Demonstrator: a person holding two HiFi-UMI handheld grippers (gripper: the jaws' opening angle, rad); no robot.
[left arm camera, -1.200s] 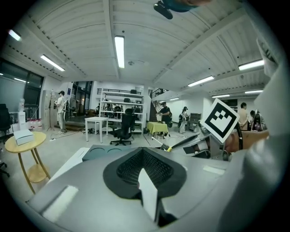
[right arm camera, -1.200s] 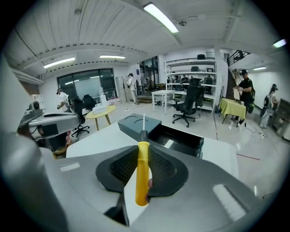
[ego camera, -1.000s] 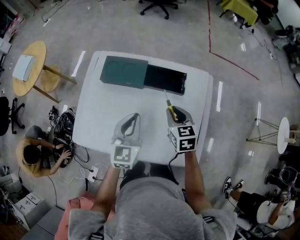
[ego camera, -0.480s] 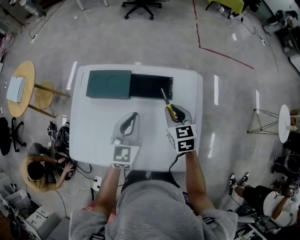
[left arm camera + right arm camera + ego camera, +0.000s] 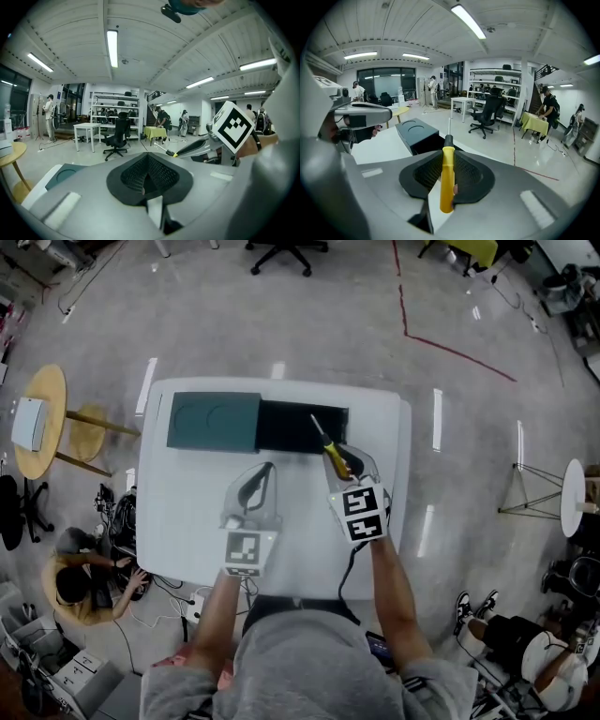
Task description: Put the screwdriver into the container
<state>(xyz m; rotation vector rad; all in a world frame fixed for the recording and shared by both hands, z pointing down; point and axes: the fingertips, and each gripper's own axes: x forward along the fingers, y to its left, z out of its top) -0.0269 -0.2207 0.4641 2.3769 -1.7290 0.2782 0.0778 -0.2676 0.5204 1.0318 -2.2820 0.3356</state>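
One table [image 5: 192, 512], one container [image 5: 298, 430], one teal cover [image 5: 213, 422], one screwdriver [image 5: 329, 447] and two grippers are showing. The screwdriver is presenting a yellow handle, a short black collar and a thin bare metal shaft, and is appearing straight and whole. The right gripper [image 5: 343, 458] is pinching it by the handle, the ribbed pads pressing on both sides in the right gripper view [image 5: 447, 159], with the handle's butt sticking out behind the pads and the shaft pointing forward. From the head view the handle is hanging over the table just short of the container's near rim, and the shaft tip is reaching over the open black interior; its height above the rim cannot be told. The container is lying along the table's far edge, right of the middle, its left end touching the teal cover, which is occupying the far left corner and showing two round recesses. The left gripper [image 5: 265, 471] is keeping its tongs pressed together on nothing, over the middle of the table, beside the right one and apart from it. The table's near half and left side are lying bare.
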